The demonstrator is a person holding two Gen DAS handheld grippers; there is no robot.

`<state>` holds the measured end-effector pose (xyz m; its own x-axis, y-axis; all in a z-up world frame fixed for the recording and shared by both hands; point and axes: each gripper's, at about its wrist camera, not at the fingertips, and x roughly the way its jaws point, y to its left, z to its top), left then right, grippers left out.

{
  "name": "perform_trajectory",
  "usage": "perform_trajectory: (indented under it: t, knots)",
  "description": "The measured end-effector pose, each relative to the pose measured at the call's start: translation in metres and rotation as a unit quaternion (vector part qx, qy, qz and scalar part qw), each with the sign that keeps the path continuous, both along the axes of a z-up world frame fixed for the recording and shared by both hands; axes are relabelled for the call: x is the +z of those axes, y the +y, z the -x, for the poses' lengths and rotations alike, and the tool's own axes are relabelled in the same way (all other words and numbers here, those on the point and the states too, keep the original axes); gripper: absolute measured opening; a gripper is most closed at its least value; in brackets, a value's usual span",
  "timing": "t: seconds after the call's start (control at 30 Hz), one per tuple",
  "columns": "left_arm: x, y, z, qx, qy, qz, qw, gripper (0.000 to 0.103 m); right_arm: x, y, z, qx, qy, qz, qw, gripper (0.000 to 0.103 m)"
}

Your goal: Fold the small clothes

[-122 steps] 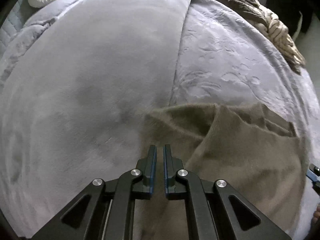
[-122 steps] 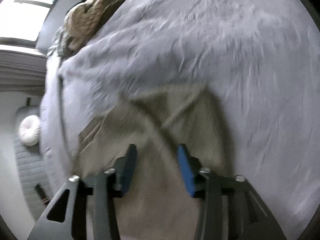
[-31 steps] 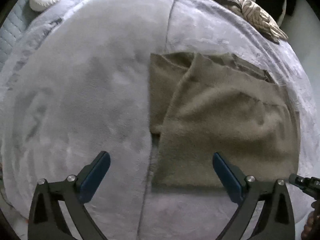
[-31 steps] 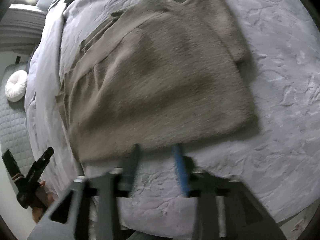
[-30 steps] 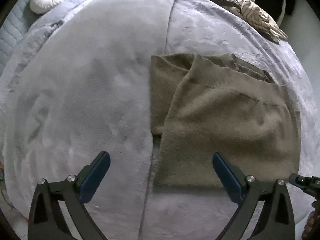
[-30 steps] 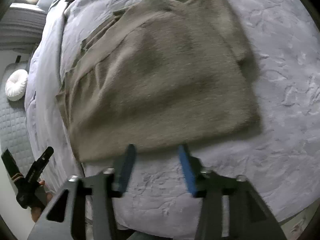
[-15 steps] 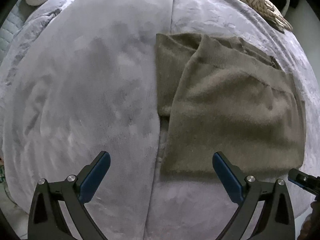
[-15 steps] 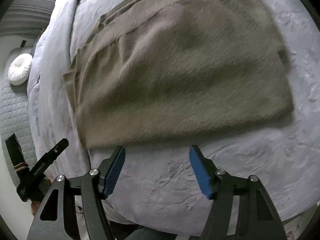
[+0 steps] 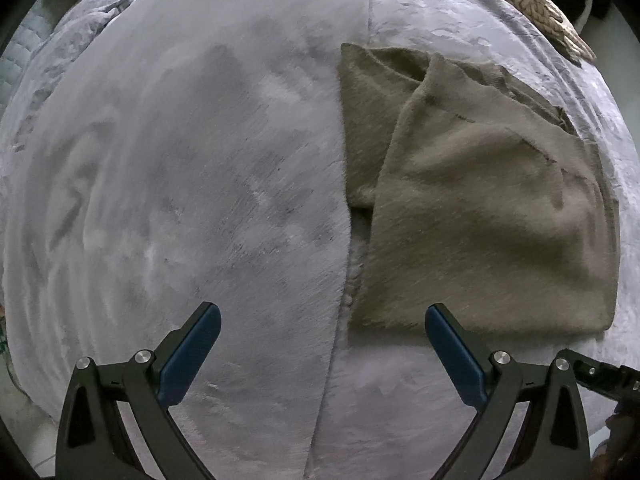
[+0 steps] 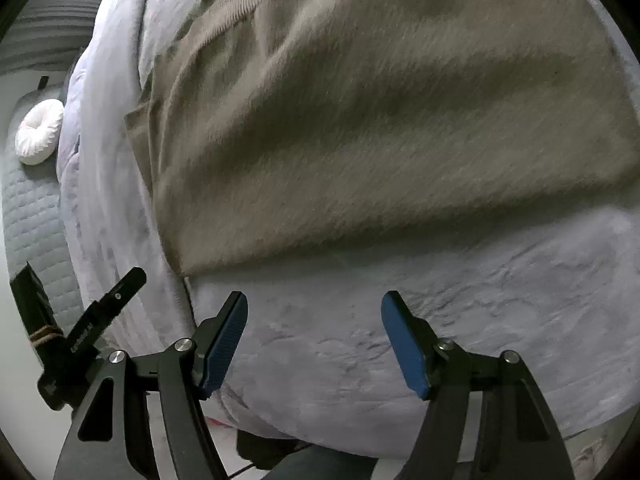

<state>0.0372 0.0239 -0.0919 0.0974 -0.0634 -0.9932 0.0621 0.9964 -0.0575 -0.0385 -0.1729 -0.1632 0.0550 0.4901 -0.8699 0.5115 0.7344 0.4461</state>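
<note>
Grey plush bedding (image 9: pixel 180 184) covers the bed across both of my views, with a round white tufted cushion (image 10: pixel 39 132) at ten o'clock in the right wrist view and a knotted beige knitted throw (image 9: pixel 540 4) up at one o'clock in the left wrist view.

My left gripper (image 9: pixel 320 344) hovers over bare blanket with its blue-padded fingers (image 9: pixel 188 356) spread wide and holding nothing. From its camera, the olive-brown fuzzy knit garment (image 9: pixel 480 208) lies flat on the bed at two to three o'clock, partly folded: one panel is laid over another, with a ribbed edge showing along the far side. Its near hem sits just beyond my left gripper's right finger, not touching it.

My right gripper (image 10: pixel 314 340) is also released, fingers apart and empty, over the blanket. The garment fills that view from ten to two o'clock, its near edge just ahead of the fingertips.

I judge the knit soft, light and floppy, with a nap that should grip the pads but drag on the plush blanket. It will sag and shift its layers if lifted by one point, so I would pinch the near hem at both corners, catching all layers together, and carry it over evenly.
</note>
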Motion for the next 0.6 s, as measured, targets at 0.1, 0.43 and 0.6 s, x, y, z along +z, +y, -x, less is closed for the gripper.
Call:
perform_trajectory:
  t: [0.1, 0.43, 0.6]
  knots:
    - [-0.002, 0.004, 0.003, 0.0, 0.003, 0.0, 1.0, 0.102, -0.007, 0.007, 0.001, -0.007, 0.004, -0.017, 1.0, 0.073]
    - [-0.015, 0.019, 0.016, -0.008, 0.018, -0.01, 0.9998, 0.102, -0.033, 0.035, 0.0, -0.082, -0.018, -0.107, 0.991, 0.073]
    - [-0.021, 0.023, 0.019, -0.014, 0.023, -0.016, 0.9995, 0.102, -0.044, 0.041, -0.006, -0.131, -0.039, -0.144, 0.98, 0.073]
